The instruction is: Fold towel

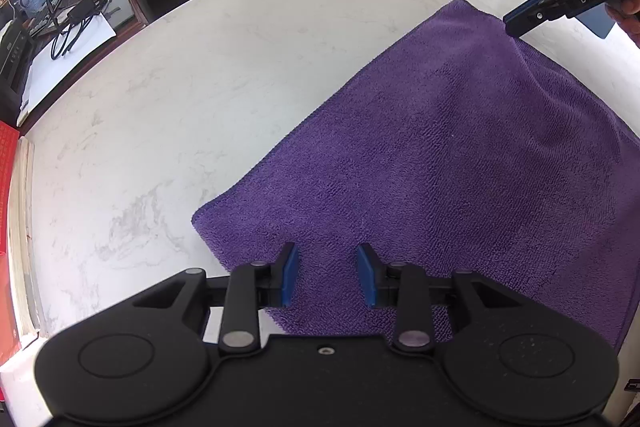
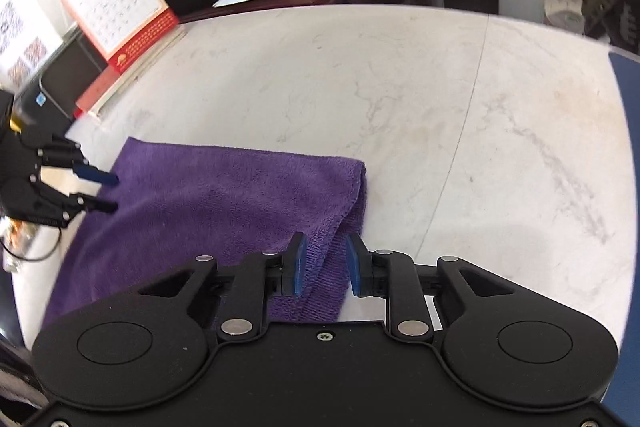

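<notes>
Purple towel [image 1: 460, 155] lies folded on the white marble surface [image 1: 168, 115] — both my tongs sit at opposite ends of it. Left tongs [image 1: 328, 275] hover over the near edge, pads apart, nothing pinched between them. Right tongs [image 2: 324, 265] straddle the towel's folded corner — fabric sits in the gap (pads don't look pressed on it), so parted, not clamped. In the left view the right tongs' tips reach the towel's far corner. Red calendar [image 2: 114, 3] stands at the surface's edge.
</notes>
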Available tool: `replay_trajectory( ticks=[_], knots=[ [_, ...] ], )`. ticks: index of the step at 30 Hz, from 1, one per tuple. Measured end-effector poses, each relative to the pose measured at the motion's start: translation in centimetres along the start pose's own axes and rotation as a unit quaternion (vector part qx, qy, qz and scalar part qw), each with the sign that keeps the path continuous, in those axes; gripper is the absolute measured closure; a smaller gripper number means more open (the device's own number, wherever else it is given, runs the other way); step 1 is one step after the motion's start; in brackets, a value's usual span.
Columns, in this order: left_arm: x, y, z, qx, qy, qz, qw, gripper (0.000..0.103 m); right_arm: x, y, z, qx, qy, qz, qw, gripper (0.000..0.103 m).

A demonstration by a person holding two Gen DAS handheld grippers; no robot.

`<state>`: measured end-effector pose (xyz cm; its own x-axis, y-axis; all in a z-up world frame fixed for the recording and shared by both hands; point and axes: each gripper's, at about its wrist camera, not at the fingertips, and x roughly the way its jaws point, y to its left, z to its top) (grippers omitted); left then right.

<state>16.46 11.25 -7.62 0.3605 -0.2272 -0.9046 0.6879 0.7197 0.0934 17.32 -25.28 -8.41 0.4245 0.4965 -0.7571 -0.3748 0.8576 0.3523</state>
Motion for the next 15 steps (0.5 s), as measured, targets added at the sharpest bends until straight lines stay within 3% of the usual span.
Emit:
replay_trajectory(
  ticks=[12,13,14,15],
  knots=[
    [0.02,0.06,-0.01,-0.002,0.002,-0.002,1.0000,0.070,0.82,-0.21,-0.91,0.028,0.022,0.063,0.997,0.081],
    [0.01,0.08,-0.01,-0.001,0.003,-0.001,1.0000,0.070,0.71,-0.19,-0.94,0.024,0.020,0.058,0.998,0.086],
    [0.01,0.07,0.01,0.000,0.003,-0.001,1.0000,0.069,0.60,-0.17,-0.97,0.019,0.017,0.053,0.998,0.098],
    [0.01,0.07,0.03,0.001,0.004,-0.001,1.0000,0.069,0.49,-0.08,-0.97,0.012,0.015,0.043,0.999,0.102]
  ],
)
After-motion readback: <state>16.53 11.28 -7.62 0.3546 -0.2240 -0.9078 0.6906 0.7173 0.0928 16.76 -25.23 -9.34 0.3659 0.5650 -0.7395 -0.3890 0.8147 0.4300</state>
